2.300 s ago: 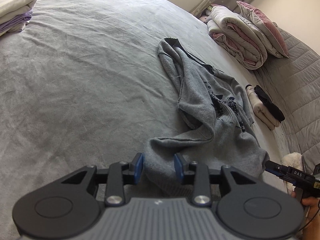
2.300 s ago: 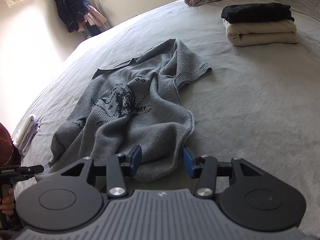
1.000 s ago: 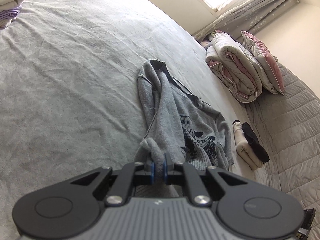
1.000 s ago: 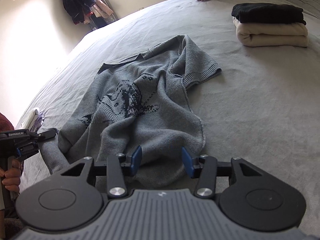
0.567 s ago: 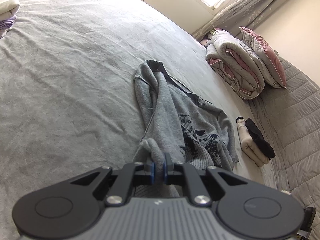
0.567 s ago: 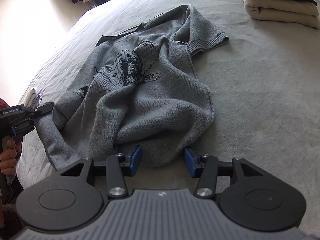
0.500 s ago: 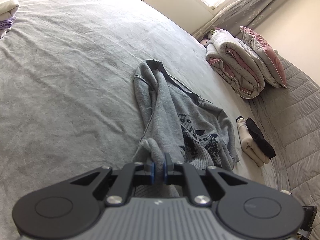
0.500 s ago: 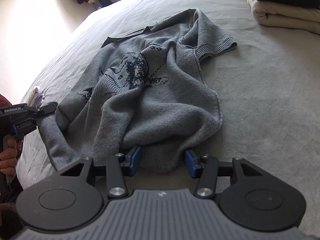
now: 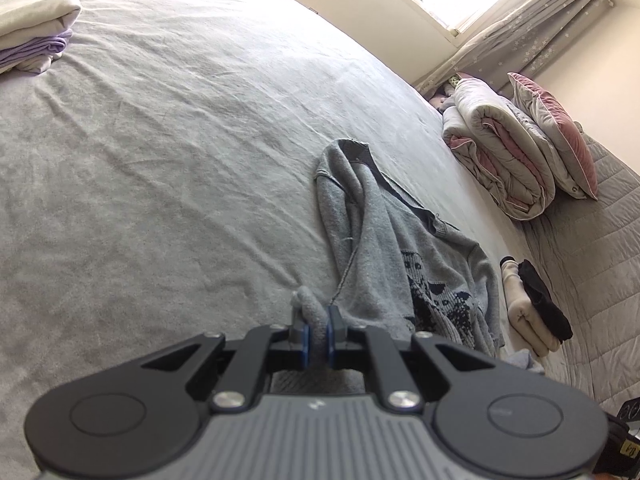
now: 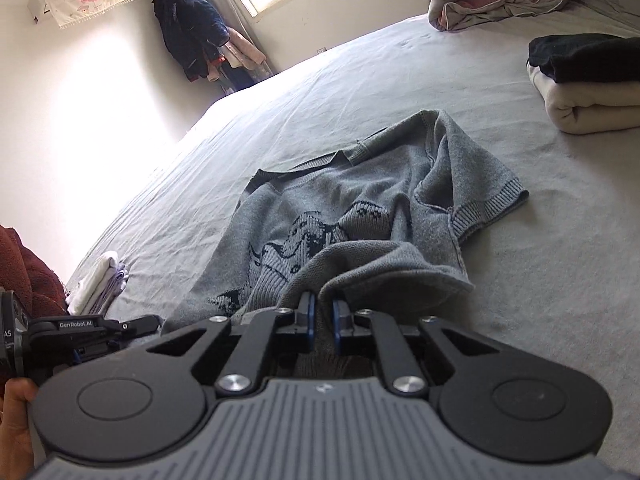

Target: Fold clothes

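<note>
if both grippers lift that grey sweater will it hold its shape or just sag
Likely sags: the sweater already lies rumpled and bunches between the left gripper pads. The right gripper is closing on a thick fold, so it probably grips without slipping.

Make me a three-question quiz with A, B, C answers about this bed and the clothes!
1. Where is the black folded garment?
A. on the cream folded garment
B. under the pink pillow
C. on the floor

2. What colour is the sweater on the bed?
A. red
B. grey
C. yellow

3. What does the left gripper have between its jaws?
A. nothing
B. a sock
C. sweater fabric

Answers:
1 A, black lies atop cream.
2 B, grey knit with a dark pattern.
3 C, a grey fold sits pinched between the pads.
</note>
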Tool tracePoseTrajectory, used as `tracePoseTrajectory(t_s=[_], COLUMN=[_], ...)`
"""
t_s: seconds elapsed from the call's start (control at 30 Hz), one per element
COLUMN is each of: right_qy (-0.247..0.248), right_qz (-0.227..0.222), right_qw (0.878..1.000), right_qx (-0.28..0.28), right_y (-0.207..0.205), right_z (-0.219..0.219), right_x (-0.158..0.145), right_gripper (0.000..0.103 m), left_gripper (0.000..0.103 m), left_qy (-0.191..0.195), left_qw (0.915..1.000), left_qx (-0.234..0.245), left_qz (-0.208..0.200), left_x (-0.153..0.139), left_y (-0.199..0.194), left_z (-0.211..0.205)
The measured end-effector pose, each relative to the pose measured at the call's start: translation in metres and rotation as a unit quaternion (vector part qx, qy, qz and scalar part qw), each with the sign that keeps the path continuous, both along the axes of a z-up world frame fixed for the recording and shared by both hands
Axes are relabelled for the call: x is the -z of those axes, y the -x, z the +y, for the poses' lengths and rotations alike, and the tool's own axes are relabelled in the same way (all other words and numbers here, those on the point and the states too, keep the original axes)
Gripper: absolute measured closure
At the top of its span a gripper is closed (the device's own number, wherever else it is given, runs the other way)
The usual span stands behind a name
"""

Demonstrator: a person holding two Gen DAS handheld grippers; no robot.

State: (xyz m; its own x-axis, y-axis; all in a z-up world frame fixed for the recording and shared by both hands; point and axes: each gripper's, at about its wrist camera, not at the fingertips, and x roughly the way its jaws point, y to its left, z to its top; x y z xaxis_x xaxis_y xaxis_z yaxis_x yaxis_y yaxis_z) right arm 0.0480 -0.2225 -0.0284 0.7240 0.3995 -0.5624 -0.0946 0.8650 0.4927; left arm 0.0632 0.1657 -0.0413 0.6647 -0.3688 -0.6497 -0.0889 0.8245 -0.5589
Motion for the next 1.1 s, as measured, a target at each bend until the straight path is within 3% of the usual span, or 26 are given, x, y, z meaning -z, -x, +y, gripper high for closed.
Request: tracePoseTrajectory(t_s=[0.3,0.5,0.7,0.73,0.77,0.8,0.93,1.1], right_qy=[0.007,0.011,-0.025,-0.028,-0.032,-0.035,-0.034,-0.01], right_qz=[0.016,0.022,0.023,0.023,0.022,0.021,0.03,0.039], right_qw=[0.997,0.997,0.998,0.997,0.997,0.997,0.998,0.999], right_qx=[0.071,0.072,0.061,0.061,0.061,0.061,0.042,0.022], right_y=[-0.035,-0.038,-0.021,-0.016,-0.012,-0.008,0.008,0.021], right_z=[-0.018,-0.023,-0.034,-0.036,-0.038,-0.04,-0.043,-0.036], right_x=[0.029,0.045,0.035,0.033,0.032,0.031,0.03,0.038], right_gripper=[0.094,0.092,0.08,0.075,0.059,0.055,0.055,0.055], left_gripper=[0.096,0.096,0.09,0.085,0.082,0.077,0.065,0.065], left_qy=[-0.033,-0.051,-0.025,-0.02,-0.016,-0.012,-0.01,-0.027], left_qw=[0.9984,0.9972,0.9994,0.9997,0.9998,0.9999,0.9993,0.9964], left_qx=[-0.04,-0.045,-0.018,-0.013,-0.007,-0.002,0.031,0.077], left_qz=[0.02,0.03,0.013,0.009,0.005,0.001,-0.018,-0.024], left_x=[0.016,0.029,0.022,0.021,0.019,0.018,0.014,0.02], left_y=[-0.007,-0.017,-0.004,0.0,0.004,0.008,0.026,0.035], left_z=[0.021,0.024,0.035,0.039,0.042,0.046,0.059,0.062])
